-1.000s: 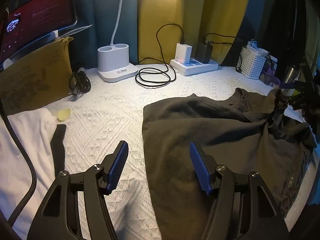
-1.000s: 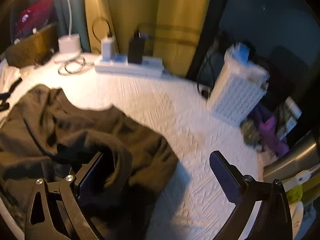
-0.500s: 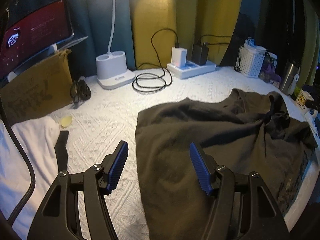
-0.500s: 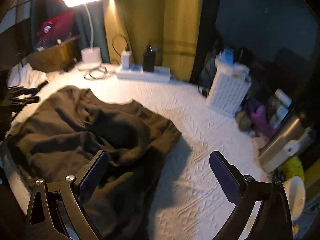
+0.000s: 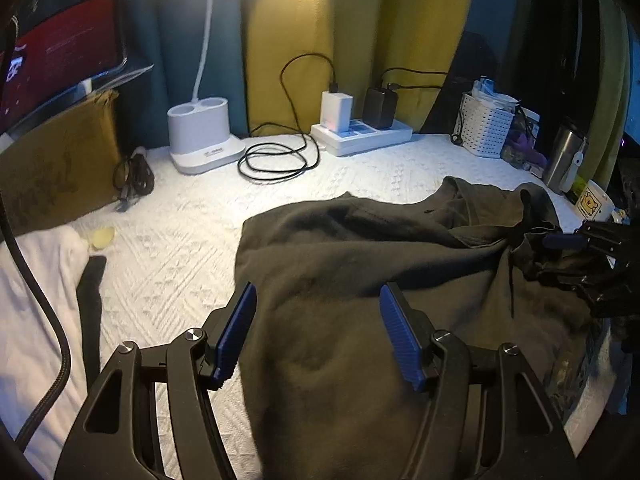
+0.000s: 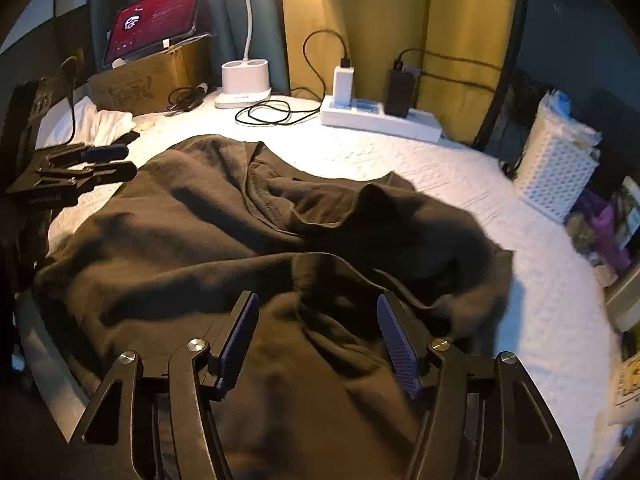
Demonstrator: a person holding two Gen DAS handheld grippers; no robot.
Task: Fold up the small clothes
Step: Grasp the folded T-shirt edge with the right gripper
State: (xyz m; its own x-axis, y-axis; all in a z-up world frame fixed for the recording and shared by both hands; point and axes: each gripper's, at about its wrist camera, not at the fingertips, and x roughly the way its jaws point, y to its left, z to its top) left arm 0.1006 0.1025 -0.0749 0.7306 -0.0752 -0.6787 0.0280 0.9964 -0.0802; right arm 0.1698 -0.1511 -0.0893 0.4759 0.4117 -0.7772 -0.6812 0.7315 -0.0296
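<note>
A dark olive-brown garment (image 5: 360, 264) lies rumpled on the white textured cover (image 5: 168, 248); it fills the middle of the right wrist view (image 6: 208, 240). My left gripper (image 5: 318, 336) is open and empty, low over the garment's left edge. My right gripper (image 6: 318, 340) is open and empty, just above a raised fold at the garment's near side. The right gripper also shows at the right edge of the left wrist view (image 5: 592, 252), at the bunched right end of the garment. The left gripper shows at the left of the right wrist view (image 6: 100, 164).
A white cloth (image 5: 28, 304) and a dark strip (image 5: 90, 312) lie at the left. At the back stand a cardboard box (image 5: 52, 168), a lamp base (image 5: 200, 136), coiled cable (image 5: 276, 160), a power strip (image 5: 360, 132), a white basket (image 5: 486, 128), a steel cup (image 5: 564, 156) and a mug (image 5: 594, 204).
My right gripper has let go of the garment's bunched end, swung left over the garment and narrowed its jaws. The left gripper has moved slightly right, over the garment's edge.
</note>
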